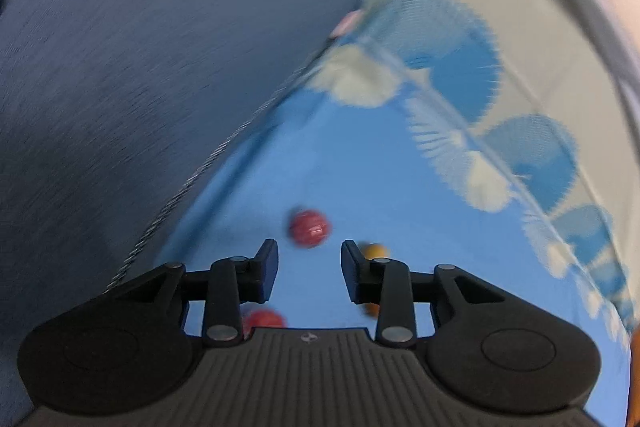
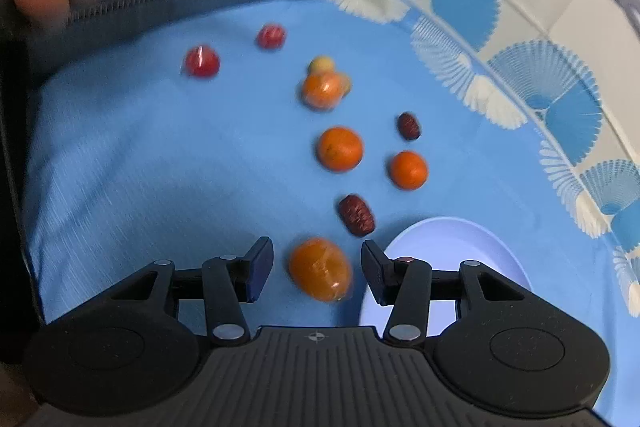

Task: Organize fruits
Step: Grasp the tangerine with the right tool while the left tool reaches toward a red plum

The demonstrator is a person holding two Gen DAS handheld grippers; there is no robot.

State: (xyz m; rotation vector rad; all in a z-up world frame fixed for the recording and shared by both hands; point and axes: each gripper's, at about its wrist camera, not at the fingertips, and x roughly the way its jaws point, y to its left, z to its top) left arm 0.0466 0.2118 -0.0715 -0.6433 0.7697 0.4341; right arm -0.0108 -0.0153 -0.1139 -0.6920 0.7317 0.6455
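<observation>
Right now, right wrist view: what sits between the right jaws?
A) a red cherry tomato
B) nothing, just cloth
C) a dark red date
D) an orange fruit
D: an orange fruit lies on the blue cloth between the right gripper jaws, which stand open on either side without touching it; the nearest date is farther out, beside the plate.

Black tool point(image 2: 316, 269), seemingly blue-padded fingers point(image 2: 260, 269)

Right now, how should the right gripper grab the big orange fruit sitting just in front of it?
Probably across its middle, coming down from above. The big orange fruit lies alone on the blue cloth, lined up with the gap of the open right gripper. It is egg-shaped, so pinching its narrower sides should hold best.
</observation>
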